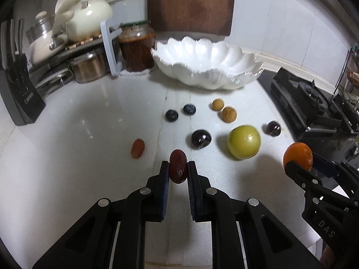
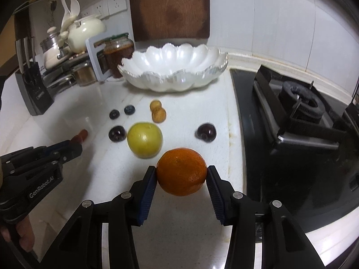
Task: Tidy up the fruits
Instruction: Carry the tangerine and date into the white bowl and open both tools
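A: While both grippers are up off the white counter (image 1: 78, 116), what does each one have?

B: The left gripper (image 1: 178, 168) is clenched on a small reddish-brown date (image 1: 178, 167), which stands on end between its blue pads, pressed from both sides. The right gripper (image 2: 181, 174) grasps an orange (image 2: 181, 171), one pad against each flank of it.

A: And the rest of the fruit?

B: It is spread on the counter between the grippers and the white scalloped bowl (image 2: 172, 83) at the far side, which has no fruit in it that I can see. A yellow-green apple (image 2: 144, 139) lies just beyond the orange and a little to the left. A dark cherry (image 2: 117, 133) sits close by the apple's left side, and a second dark cherry (image 2: 206, 132) lies to the right, apart from the others, near the edge of the black stove (image 2: 291, 116).

A: Anything farther back?

B: Two blueberries (image 1: 180, 112) side by side, and to their right two small tan fruits (image 1: 223, 109) that touch or nearly touch; what kind they are I cannot tell. Another small orange-brown date (image 1: 137, 148) lies alone on the left, near the left gripper.

A: And behind the bowl?

B: A brown cutting board (image 1: 190, 4) leans against the tiled wall. Left of the bowl stands a glass jar (image 1: 136, 47) with a green lid, then a rack with white pots (image 1: 87, 18), and a black knife block (image 1: 18, 89) at the far left.
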{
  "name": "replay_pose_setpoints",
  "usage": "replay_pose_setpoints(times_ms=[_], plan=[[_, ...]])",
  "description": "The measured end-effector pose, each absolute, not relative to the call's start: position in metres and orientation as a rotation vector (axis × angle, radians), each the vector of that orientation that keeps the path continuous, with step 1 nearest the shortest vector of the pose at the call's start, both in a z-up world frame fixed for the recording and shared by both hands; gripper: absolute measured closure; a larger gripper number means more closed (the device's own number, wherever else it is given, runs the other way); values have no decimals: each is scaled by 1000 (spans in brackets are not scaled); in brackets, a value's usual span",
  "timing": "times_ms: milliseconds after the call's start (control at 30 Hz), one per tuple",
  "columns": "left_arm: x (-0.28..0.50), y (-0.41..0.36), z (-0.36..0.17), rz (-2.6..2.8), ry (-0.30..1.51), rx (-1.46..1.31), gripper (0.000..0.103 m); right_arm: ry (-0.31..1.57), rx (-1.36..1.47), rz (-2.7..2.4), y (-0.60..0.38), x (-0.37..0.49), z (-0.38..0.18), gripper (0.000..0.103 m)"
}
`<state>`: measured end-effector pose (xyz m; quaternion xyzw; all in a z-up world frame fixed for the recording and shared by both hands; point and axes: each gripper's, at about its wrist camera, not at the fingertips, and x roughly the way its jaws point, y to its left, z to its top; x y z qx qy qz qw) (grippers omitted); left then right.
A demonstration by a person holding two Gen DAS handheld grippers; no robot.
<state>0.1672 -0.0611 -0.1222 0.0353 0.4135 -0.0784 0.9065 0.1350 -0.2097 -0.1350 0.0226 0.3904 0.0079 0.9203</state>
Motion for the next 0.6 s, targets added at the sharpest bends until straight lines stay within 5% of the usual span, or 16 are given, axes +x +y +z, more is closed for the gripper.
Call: replay_pose_setpoints(times_ms=[600], plan=[[165,-75,-47,-170,626,95,86,603,12,30,-217,135,-61,56]])
